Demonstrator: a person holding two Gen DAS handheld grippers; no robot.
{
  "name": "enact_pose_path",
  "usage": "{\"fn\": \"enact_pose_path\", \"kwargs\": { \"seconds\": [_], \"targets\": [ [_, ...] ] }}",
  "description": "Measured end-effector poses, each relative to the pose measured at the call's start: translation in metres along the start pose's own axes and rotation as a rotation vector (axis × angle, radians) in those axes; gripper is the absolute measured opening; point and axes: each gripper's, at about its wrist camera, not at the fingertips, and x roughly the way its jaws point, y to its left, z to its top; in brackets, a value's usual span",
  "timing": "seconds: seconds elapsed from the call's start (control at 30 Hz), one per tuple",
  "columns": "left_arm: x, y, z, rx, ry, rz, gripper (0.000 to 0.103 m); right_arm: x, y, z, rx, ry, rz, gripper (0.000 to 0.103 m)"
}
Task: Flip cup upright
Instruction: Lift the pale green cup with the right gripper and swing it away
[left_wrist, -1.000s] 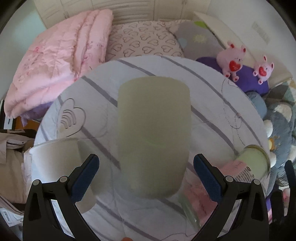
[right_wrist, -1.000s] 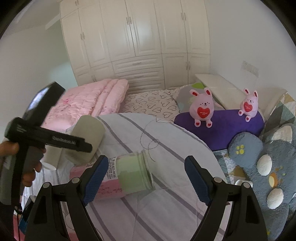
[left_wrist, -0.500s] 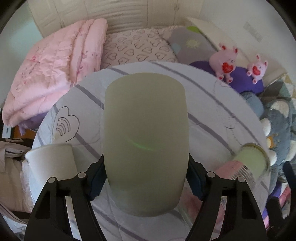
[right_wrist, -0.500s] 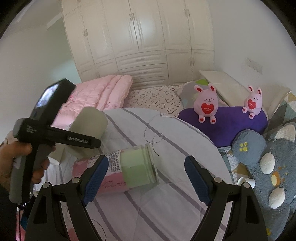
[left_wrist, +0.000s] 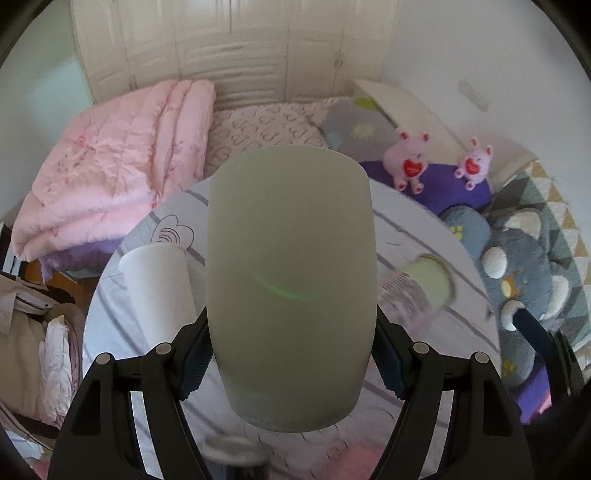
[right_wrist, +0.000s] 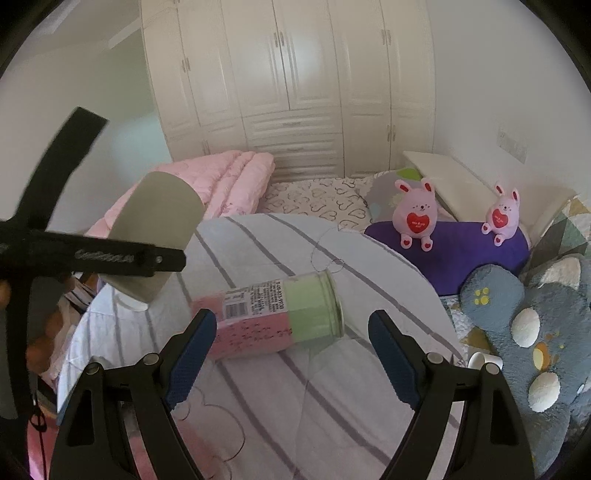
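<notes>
My left gripper (left_wrist: 291, 363) is shut on a matte grey-green cup (left_wrist: 291, 280), held in the air above the round striped table (left_wrist: 424, 236). The cup fills the middle of the left wrist view. In the right wrist view the same cup (right_wrist: 159, 221) hangs tilted at the left, clamped by the left gripper's black fingers (right_wrist: 122, 258). A clear cup with a pink and green label (right_wrist: 273, 317) lies on its side on the table, mouth to the right. My right gripper (right_wrist: 291, 354) is open and empty, just in front of it.
A white paper cup (left_wrist: 159, 288) stands on the table's left side. A folded pink quilt (left_wrist: 110, 184) lies behind on the bed. Two pink bunny toys (right_wrist: 417, 218) sit on a purple cushion (right_wrist: 461, 254). Grey plush toys (right_wrist: 528, 325) lie at the right.
My left gripper closed on the grey-green cup and lifted it off the table, tilting it. The right gripper stayed open and moved slightly nearer the lying cup.
</notes>
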Motion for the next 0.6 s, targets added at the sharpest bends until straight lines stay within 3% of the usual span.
{"fn": "enact_pose_path", "kwargs": {
  "seconds": [0.3, 0.6],
  "targets": [
    [-0.058, -0.041, -0.041, 0.045, -0.072, -0.077, 0.076, -0.049, -0.016, -0.007, 0.034, -0.023, -0.045, 0.085],
    [-0.050, -0.091, -0.080, 0.019, -0.037, -0.145, 0.076, -0.079, -0.030, -0.024, -0.027, -0.007, -0.150, 0.086]
  ]
}}
